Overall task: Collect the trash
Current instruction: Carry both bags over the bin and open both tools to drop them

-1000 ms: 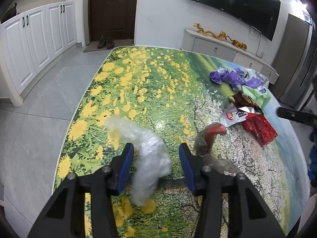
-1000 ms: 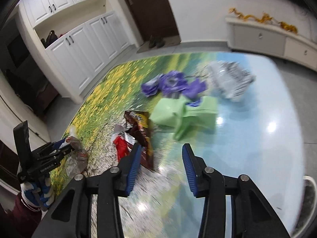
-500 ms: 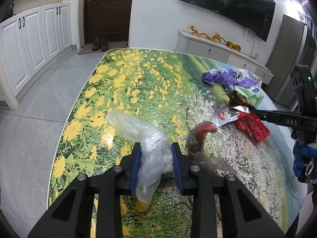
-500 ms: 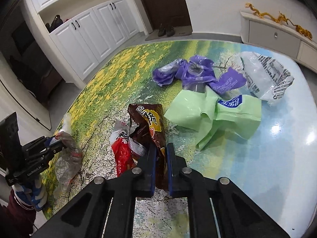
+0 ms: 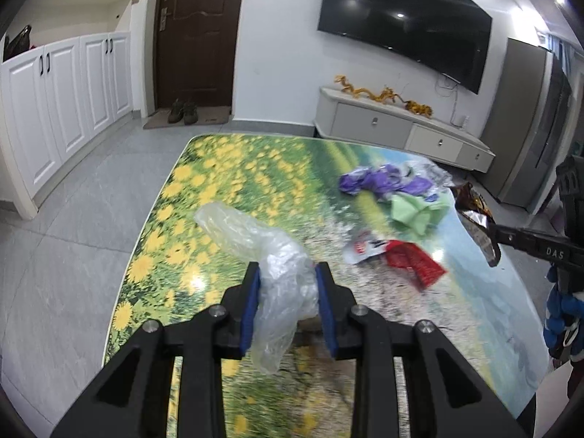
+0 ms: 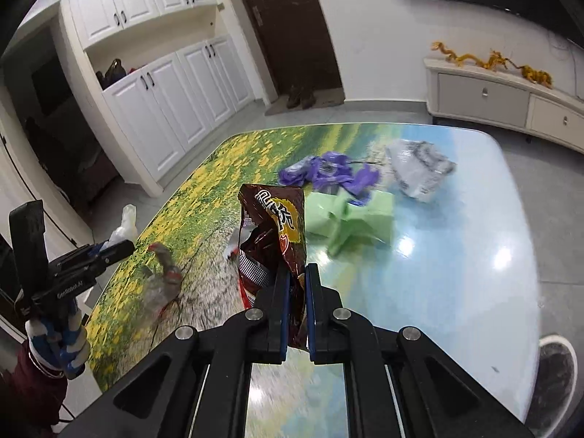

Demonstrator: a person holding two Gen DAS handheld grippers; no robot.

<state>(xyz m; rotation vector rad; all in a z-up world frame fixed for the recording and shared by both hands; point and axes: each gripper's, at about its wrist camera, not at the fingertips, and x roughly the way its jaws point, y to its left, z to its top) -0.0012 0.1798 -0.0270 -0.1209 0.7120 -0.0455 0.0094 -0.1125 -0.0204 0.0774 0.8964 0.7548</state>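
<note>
The left gripper (image 5: 287, 304) is nearest in the left wrist view. Its blue pads (image 5: 251, 310) are pressed on a crumpled clear plastic bag (image 5: 266, 262), and the bag hangs from them above the table (image 5: 204, 168) with the flower-meadow print. One end of the bag points up and to the left, the other end droops down between the fingers. The jaws have just been closing on this bag.

The right gripper (image 6: 296, 312) is nearest in the right wrist view. It is clamped on the lower part of a brown snack bag (image 6: 275, 226), which stands up from the jaws with its torn silver inside showing. These jaws have also just been closing, with the snack bag between them.

On the table behind the left gripper lies a red and white wrapper (image 5: 398, 255). Another clear wrapper with a red part (image 6: 162, 273) lies near the left edge of the table in the right wrist view. Farther away is a light green bag (image 6: 350, 219), and just behind it a purple plastic bag (image 6: 328, 173). Beside the purple one, to the right, is a clear printed bag (image 6: 419, 171).

A gloved hand (image 6: 58, 339) holds the left gripper at the left edge of the right wrist view. Beyond the table are white cabinets (image 5: 65, 91), a dark brown door (image 5: 197, 33) with shoes (image 5: 182, 111) before it, and a wall television (image 5: 405, 22).
</note>
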